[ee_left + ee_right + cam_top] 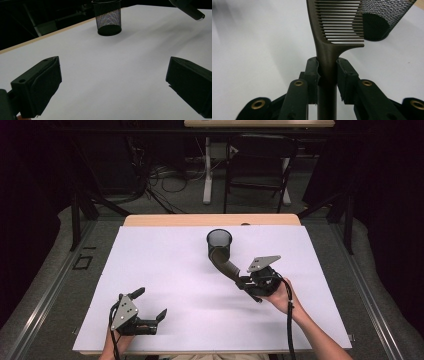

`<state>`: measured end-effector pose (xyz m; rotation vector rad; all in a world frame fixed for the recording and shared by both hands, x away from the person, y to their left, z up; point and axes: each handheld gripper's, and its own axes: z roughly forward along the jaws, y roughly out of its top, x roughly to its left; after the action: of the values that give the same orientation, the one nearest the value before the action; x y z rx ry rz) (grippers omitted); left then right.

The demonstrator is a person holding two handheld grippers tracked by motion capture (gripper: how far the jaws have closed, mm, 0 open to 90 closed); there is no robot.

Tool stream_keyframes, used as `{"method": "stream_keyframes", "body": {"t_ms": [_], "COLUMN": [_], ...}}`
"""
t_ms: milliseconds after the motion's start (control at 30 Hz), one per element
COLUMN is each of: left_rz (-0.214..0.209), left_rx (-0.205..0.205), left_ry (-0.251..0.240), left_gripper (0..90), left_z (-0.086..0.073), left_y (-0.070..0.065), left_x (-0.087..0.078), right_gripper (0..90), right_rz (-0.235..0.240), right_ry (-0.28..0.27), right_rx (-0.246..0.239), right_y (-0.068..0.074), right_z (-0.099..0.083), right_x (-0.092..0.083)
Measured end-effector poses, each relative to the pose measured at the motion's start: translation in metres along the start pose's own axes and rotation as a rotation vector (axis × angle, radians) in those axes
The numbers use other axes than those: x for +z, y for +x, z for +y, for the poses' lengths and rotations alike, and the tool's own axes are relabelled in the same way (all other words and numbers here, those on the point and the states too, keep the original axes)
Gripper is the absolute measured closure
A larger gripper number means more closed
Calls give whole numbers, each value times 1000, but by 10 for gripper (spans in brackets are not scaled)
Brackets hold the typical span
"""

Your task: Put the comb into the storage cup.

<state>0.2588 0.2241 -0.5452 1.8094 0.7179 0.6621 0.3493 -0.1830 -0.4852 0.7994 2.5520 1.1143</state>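
A dark brown comb (226, 264) with a long handle is clamped by that handle in my right gripper (247, 283), right of the table's centre. In the right gripper view the comb (337, 25) rises straight between the jaws of the right gripper (327, 72), its teeth pointing toward a black mesh cup (384, 15). The cup (219, 240) stands upright at the table's far middle, and the comb's toothed end reaches up to it. Near the front left edge my left gripper (151, 302) stands open over bare table. The left gripper view has wide jaws around (116, 75), nothing between them, and the cup (108, 17) beyond.
A white sheet (165, 270) covers the wooden table. The comb's end (193, 12) hangs in the upper right of the left gripper view. Beyond the table's far edge stand a dark chair (260, 165), a desk leg (207, 170) and floor cables (165, 177).
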Motion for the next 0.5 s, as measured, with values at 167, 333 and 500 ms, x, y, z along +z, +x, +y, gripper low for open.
{"method": "stream_keyframes", "body": {"t_ms": [167,333,500], "left_rz": [2,3,-2], "left_rx": [4,-5,0], "left_ry": [-4,2,2], "left_gripper": [3,3,3], "left_z": [0,0,0], "left_y": [0,0,0], "left_x": [-1,0,0], "right_gripper": [725,725,726], "right_rz": [-17,-32,-43], "right_ry": [-18,-33,-45], "right_rx": [8,15,21], "right_y": [-2,-4,-5], "right_z": [-1,-1,-1], "right_x": [-3,-5,-6]}}
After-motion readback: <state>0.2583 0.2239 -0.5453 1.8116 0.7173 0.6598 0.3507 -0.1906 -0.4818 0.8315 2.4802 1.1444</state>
